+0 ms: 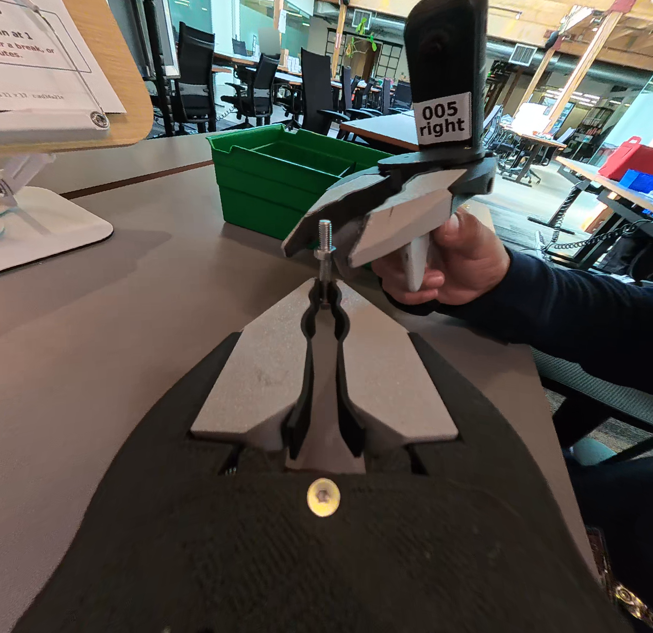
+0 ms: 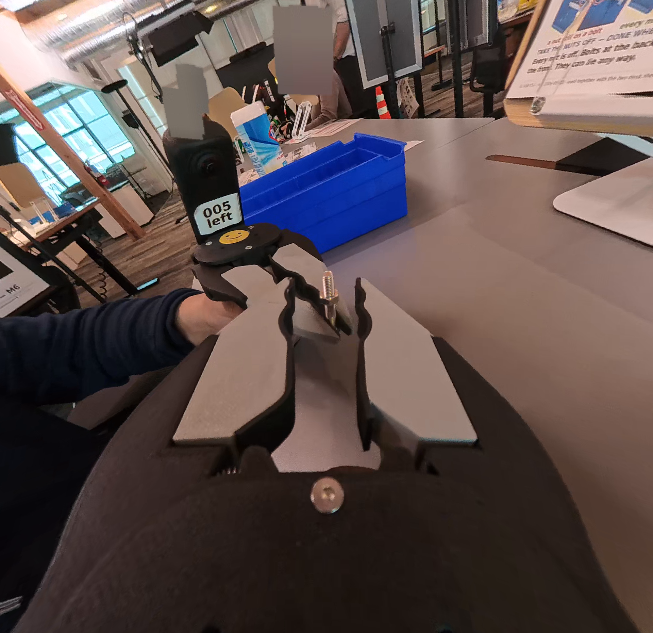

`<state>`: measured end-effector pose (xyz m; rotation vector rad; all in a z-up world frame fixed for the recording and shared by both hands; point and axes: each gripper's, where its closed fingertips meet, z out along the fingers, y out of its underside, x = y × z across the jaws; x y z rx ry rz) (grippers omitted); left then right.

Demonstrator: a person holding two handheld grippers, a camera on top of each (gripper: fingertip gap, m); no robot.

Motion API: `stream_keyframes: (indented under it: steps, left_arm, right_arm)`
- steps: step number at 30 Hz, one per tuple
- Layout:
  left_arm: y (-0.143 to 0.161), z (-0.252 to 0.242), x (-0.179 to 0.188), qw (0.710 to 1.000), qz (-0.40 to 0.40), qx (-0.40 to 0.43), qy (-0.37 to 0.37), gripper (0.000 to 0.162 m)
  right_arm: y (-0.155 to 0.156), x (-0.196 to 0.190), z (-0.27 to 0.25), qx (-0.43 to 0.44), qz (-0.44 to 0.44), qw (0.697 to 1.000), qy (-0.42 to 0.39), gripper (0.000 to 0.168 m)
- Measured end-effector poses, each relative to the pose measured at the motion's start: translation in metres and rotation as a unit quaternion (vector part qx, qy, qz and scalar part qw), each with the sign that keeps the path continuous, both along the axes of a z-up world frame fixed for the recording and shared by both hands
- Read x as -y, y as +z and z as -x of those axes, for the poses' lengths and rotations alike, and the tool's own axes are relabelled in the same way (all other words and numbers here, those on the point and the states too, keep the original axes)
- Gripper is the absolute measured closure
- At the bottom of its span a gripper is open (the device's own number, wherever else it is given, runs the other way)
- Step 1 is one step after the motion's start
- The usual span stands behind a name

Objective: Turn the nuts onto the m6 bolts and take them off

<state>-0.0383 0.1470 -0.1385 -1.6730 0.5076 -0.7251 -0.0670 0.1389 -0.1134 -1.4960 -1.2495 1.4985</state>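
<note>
Open office, black chairs (image 1: 193, 75), desks (image 1: 383, 130)

We see the silver bolt (image 1: 325, 259) standing upright, head down, threads bare at top; a hex nut (image 1: 324, 252) sits partway down its shank.

My right gripper (image 2: 323, 297) stands parted, bare grey table (image 2: 494, 297) ahead and to its right. The left gripper (image 2: 339, 328), pinching the upright bolt (image 2: 328, 297), blocks the gap between my fingers. A blue bin (image 2: 325, 198) stands beyond; a green bin (image 1: 275, 188) crowds behind the bolt.
</note>
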Motion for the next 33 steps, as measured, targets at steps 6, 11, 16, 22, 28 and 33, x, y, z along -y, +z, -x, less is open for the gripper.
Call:
stream_keyframes:
  steps: [6, 11, 16, 22, 28, 33]
  left_arm:
    - [0.013, 0.007, 0.000, 0.999, -0.029, 0.002, 0.030, 0.159]
    - [0.021, 0.027, -0.001, 0.998, -0.028, 0.037, 0.050, 0.159]
    - [0.014, 0.006, 0.004, 1.000, -0.023, 0.012, 0.017, 0.159]
    - [0.023, 0.016, 0.002, 0.998, -0.030, 0.032, 0.034, 0.159]
    - [0.016, 0.007, 0.003, 0.999, -0.027, 0.011, 0.024, 0.159]
    - [0.024, 0.012, 0.003, 0.998, -0.045, 0.009, 0.044, 0.159]
  right_arm:
    - [0.000, -0.012, -0.003, 0.007, -0.024, 0.999, -0.037, 0.140]
    - [0.021, -0.028, -0.019, -0.045, 0.004, 0.997, -0.056, 0.149]
    - [0.014, 0.001, -0.001, -0.026, -0.034, 0.999, -0.017, 0.136]
    - [0.013, -0.035, -0.015, -0.021, -0.030, 0.995, -0.091, 0.149]
    - [0.024, -0.004, -0.005, -0.050, -0.026, 0.998, -0.025, 0.136]
    - [0.010, -0.022, -0.006, -0.007, -0.060, 0.995, -0.080, 0.129]
